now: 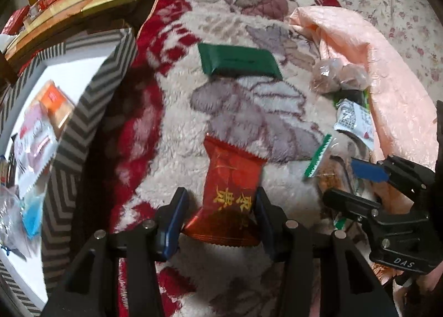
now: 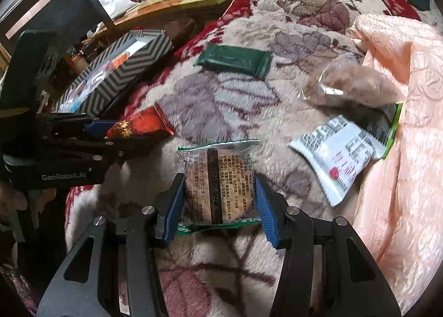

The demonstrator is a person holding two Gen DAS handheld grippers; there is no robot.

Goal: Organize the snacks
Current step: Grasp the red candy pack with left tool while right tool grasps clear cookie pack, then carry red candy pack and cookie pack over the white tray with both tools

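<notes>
On the fleece blanket (image 1: 235, 112), left tongs (image 1: 218, 203) clamp red packet (image 1: 232, 178), right tongs (image 2: 220, 195) biscuit packet (image 2: 218, 181).

"DAS" is printed white on the right tongs (image 1: 360, 178) body, "GenRobot.AI" on the left tongs (image 2: 91, 134) body. Red snack packet (image 1: 232, 192) carries gold Chinese characters; other wrapper print is too blurred to read.

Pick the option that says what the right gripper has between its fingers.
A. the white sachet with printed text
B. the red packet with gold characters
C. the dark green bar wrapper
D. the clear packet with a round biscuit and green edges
D: in the right wrist view the right gripper has its blue pads against both sides of the clear biscuit packet, above the floral blanket.
</notes>
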